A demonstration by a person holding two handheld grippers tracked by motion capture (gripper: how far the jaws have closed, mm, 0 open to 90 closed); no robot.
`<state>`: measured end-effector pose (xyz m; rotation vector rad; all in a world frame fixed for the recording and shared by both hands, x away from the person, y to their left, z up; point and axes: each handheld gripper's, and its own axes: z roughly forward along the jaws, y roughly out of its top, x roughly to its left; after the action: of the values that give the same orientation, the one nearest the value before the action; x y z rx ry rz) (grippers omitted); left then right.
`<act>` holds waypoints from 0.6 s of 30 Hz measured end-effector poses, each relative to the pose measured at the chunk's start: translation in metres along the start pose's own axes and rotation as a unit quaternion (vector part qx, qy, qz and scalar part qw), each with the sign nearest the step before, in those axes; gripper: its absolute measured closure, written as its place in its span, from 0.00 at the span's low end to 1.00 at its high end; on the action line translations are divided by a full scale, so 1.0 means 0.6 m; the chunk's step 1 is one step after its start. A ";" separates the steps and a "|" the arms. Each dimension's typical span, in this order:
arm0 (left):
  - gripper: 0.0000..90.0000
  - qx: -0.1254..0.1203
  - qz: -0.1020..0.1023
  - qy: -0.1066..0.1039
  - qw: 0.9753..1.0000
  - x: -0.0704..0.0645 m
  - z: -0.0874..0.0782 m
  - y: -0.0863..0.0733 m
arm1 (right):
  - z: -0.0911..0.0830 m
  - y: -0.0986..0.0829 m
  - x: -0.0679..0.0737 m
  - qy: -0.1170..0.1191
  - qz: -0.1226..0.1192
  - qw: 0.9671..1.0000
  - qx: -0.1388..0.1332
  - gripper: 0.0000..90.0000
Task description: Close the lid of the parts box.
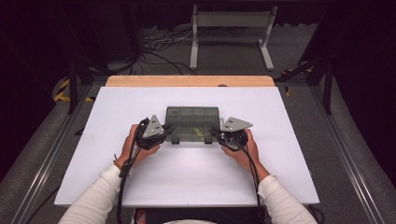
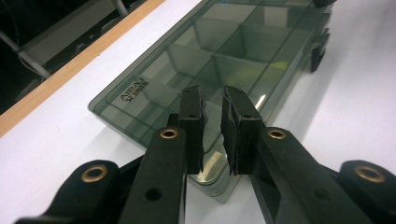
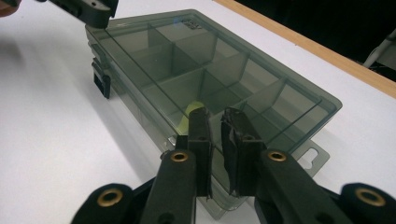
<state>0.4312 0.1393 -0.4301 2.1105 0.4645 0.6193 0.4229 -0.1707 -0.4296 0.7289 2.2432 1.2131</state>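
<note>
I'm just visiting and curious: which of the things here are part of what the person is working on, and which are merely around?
In the job:
- smoky compartment box, lid shut
- left tongs at its left end
- right tongs at its right end
- yellowish item inside

Merely around:
- white table
- grey metal frame on the floor behind
- floor cables

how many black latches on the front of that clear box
2, both on the near long edge of the box: one latch toward the left gripper, one toward the right gripper. None show on other sides.
</note>
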 end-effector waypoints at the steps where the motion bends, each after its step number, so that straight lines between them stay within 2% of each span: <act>1: 0.85 0.001 0.007 0.000 1.000 -0.002 0.000 0.001 | -0.001 0.000 0.000 -0.001 0.002 1.000 -0.002 0.89; 6: 0.79 -0.007 0.008 -0.007 1.000 -0.003 -0.001 0.002 | 0.000 0.001 0.000 -0.001 0.004 1.000 -0.006 0.84; 18: 0.62 -0.010 0.010 -0.002 1.000 -0.006 0.000 0.003 | 0.000 0.003 0.002 -0.001 0.007 1.000 -0.013 0.70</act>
<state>0.4283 0.1362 -0.4295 2.0987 0.4335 0.6291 0.4225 -0.1691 -0.4283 0.7367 2.2206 1.2440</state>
